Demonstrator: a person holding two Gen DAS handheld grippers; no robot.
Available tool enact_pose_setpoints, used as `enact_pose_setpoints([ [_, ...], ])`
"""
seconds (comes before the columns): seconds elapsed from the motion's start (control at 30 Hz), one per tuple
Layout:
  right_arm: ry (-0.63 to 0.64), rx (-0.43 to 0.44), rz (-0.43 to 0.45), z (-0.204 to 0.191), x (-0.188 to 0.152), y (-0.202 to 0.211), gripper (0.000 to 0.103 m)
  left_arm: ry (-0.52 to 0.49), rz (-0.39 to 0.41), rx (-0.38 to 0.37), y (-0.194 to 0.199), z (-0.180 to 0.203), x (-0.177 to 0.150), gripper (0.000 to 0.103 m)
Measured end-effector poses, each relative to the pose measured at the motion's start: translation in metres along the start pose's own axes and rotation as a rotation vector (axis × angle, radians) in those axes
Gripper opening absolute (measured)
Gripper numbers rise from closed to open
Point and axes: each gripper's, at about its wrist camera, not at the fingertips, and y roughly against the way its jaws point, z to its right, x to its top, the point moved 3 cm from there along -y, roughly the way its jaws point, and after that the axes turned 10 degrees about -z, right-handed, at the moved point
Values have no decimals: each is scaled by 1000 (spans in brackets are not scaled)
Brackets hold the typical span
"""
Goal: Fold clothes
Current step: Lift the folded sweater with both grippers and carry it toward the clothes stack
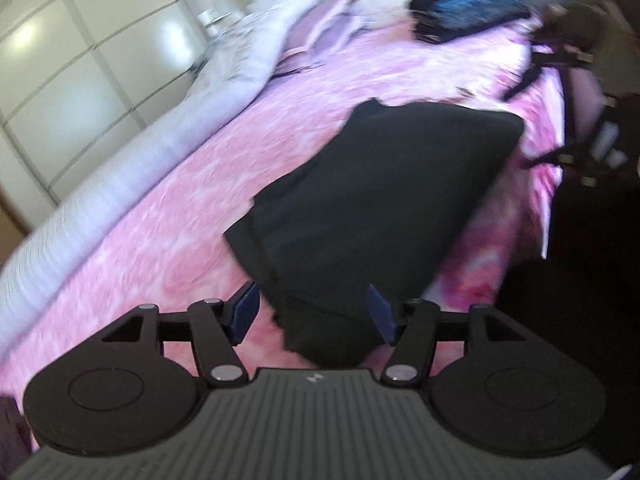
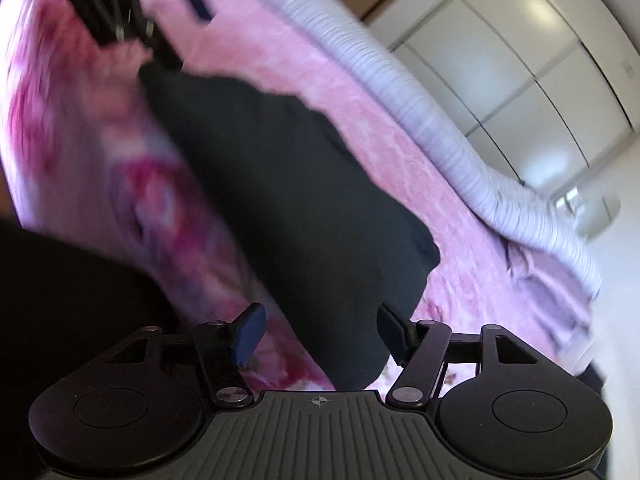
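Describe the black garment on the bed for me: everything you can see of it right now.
The black garment is a plain, matte, soft-looking dark cloth with no visible print, lying flat on the pink bedspread near the bed's edge. It forms a long, roughly rectangular shape, seemingly already folded, with a small corner poking up at one end. The left gripper and right gripper are open, one at each end, with cloth between the fingers. Blur hides seams and details.

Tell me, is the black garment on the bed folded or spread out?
Folded, at least partly: the black garment lies on the pink bedcover as a compact oblong with straight edges. No sleeves or legs show.
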Motion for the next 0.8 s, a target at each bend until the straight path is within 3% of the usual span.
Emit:
enact_pose_setpoints([
  [0.17, 66, -16, -14, 0, 6, -24, 61, -117, 32, -24, -10, 43, 12, 62],
  [0.2, 79, -19, -17, 0, 7, -29, 45, -135, 44, -14, -14, 48, 16, 64],
  [0.3, 117, -28, -25, 0, 11, -43, 30, -199, 65, 46, -30, 61, 25, 67],
  [0.47, 31, 17, 28, 28, 14, -25, 28, -363, 13, 184, -69, 74, 32, 65],
  [0.5, 22, 19, 35, 32, 14, -23, 28, -386, 3, 202, -74, 74, 32, 63],
  [0.57, 29, 15, 38, 31, 11, -22, 28, -367, -11, 189, -77, 68, 34, 36],
  [0.63, 66, 2, 38, 24, 6, -26, 29, -348, -25, 177, -80, 62, 35, 24],
  [0.8, 247, -107, 16, -13, -7, -49, 48, -301, -61, 146, -88, 47, 38, 19],
])
